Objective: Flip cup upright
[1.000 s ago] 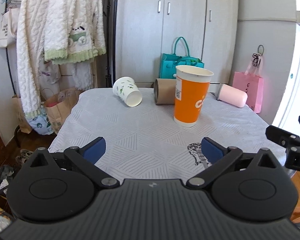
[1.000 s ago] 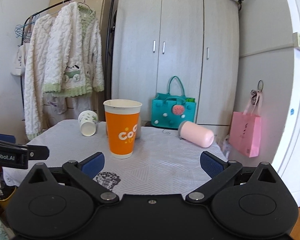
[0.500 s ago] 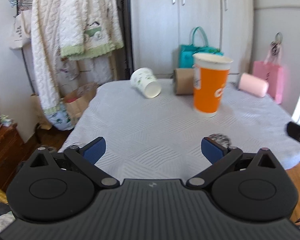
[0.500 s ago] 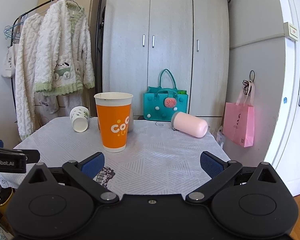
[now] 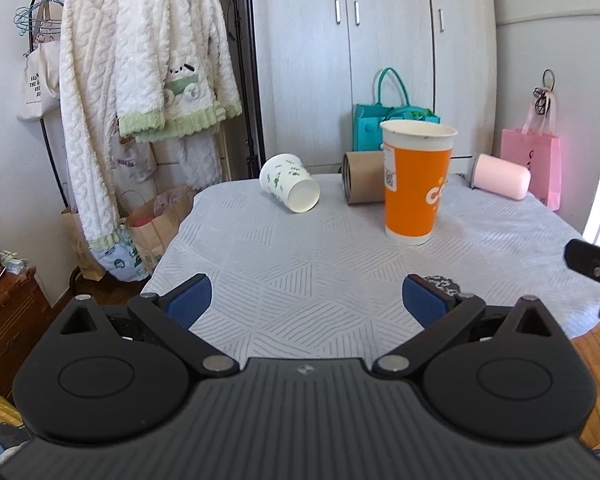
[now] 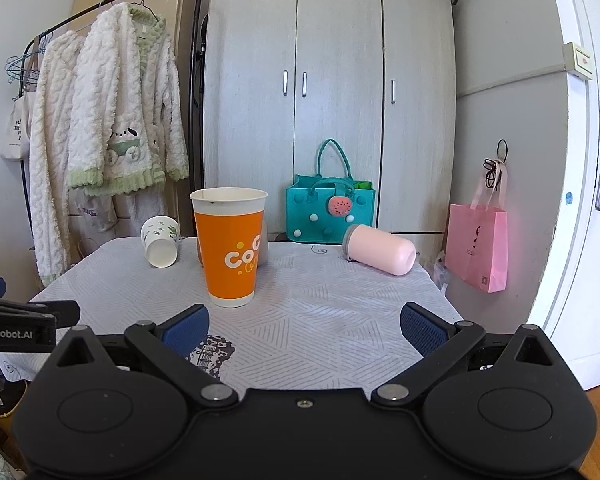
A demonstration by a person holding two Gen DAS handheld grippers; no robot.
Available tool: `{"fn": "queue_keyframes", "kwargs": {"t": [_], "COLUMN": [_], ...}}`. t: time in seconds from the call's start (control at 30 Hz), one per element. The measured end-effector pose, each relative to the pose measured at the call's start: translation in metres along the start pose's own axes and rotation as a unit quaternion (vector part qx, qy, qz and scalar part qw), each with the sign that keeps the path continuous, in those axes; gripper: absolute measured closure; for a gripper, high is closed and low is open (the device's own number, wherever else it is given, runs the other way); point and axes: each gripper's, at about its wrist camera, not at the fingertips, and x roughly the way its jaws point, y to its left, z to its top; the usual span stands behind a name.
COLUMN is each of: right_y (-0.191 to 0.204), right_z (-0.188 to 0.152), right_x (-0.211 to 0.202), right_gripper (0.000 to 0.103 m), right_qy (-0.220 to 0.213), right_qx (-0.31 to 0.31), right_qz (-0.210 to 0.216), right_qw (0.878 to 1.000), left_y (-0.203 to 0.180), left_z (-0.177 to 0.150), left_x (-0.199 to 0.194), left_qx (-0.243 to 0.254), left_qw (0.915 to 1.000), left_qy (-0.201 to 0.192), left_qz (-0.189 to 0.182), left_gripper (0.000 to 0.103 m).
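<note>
An orange paper cup (image 5: 416, 184) (image 6: 231, 248) stands upright mid-table. A white cup with green leaf print (image 5: 290, 182) (image 6: 160, 241) lies on its side at the far left, mouth toward me. A brown cup (image 5: 362, 178) lies on its side behind the orange one. A pink cup (image 5: 500, 176) (image 6: 379, 249) lies on its side at the far right. My left gripper (image 5: 306, 304) is open and empty over the table's near edge. My right gripper (image 6: 305, 328) is open and empty over the near edge, to the right.
The table (image 5: 320, 248) has a white patterned cloth. A clothes rack with fleece robes (image 5: 148, 80) stands left, paper bags (image 5: 148, 220) below it. A wardrobe (image 6: 332, 100) and teal bag (image 6: 331, 208) stand behind. A pink bag (image 6: 478, 248) hangs at right.
The left gripper has swung left, then settled back and lower toward the table's near edge. The right gripper has drifted slightly. The cups have not moved.
</note>
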Motion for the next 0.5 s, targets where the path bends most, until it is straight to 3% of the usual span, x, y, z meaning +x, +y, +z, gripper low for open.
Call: {"fn": "queue_keyframes", "kwargs": {"t": [0.5], "right_y": [0.0007], "right_z": [-0.0004], "right_x": [0.0001], "right_gripper": [0.0], "right_qy": [-0.001], "right_qx": [0.0], "right_qz": [-0.002], "right_qw": [1.0], "left_y": [0.001], "left_z": [-0.0023], "left_x": [-0.0016], "left_qx": [0.001], "left_qw": [1.0], "left_qy": [-0.003], "left_qz": [-0.006], "left_gripper": [0.0]}}
